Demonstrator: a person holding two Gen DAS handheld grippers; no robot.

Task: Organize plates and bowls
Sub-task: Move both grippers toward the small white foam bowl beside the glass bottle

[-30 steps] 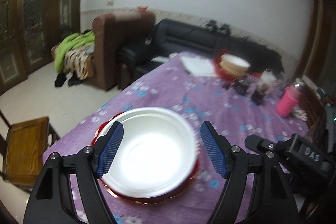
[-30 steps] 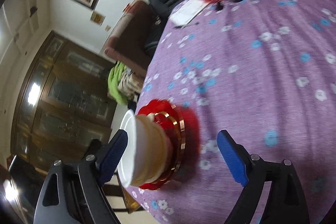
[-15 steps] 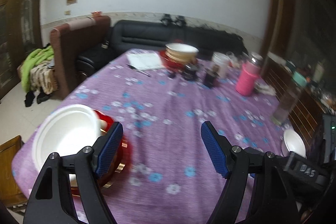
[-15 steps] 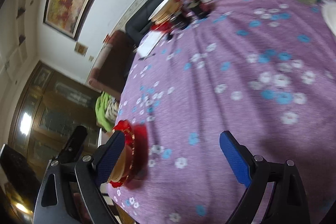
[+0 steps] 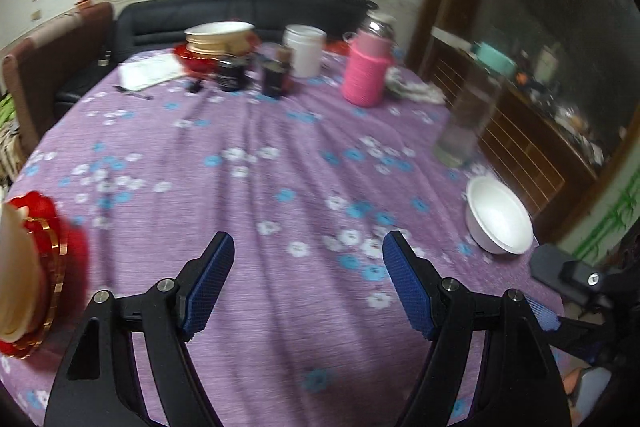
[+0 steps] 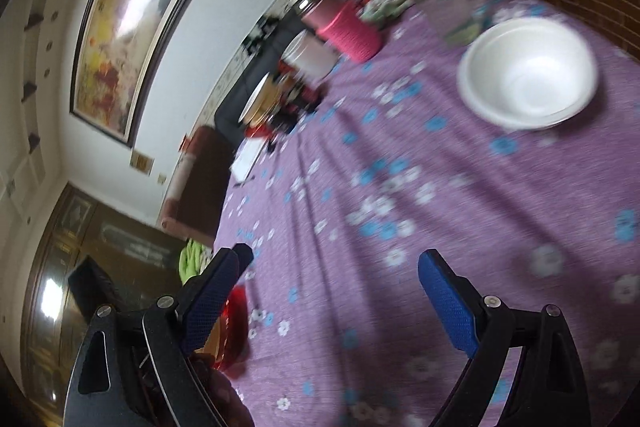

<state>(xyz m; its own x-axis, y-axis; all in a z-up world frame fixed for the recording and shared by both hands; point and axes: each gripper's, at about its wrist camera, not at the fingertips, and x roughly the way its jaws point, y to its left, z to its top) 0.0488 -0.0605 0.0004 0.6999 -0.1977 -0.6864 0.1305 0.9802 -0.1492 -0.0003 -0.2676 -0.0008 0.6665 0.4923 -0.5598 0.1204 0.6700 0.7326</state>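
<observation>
A white bowl [image 5: 499, 214] sits alone near the right edge of the purple flowered table; it also shows in the right wrist view [image 6: 528, 73], ahead and to the right. A stack of bowls on red gold-rimmed plates [image 5: 28, 275] stands at the left table edge; only its red plate rim [image 6: 234, 331] shows in the right wrist view, behind the left finger. A second bowl and red plate stack [image 5: 218, 43] stands at the far side. My left gripper [image 5: 308, 277] is open and empty over bare cloth. My right gripper [image 6: 328, 297] is open and empty above the table.
At the far side stand a pink-sleeved bottle [image 5: 366, 73], a white cup [image 5: 304, 49], dark jars [image 5: 274, 75], papers with a pen [image 5: 150, 73] and a clear glass jar [image 5: 464, 123]. A dark sofa [image 5: 240, 11] and wooden cabinet [image 5: 520, 131] border the table.
Both grippers have swung right, away from the left stack. The lone white bowl has come into the right wrist view and moved nearer the middle of the left wrist view.
</observation>
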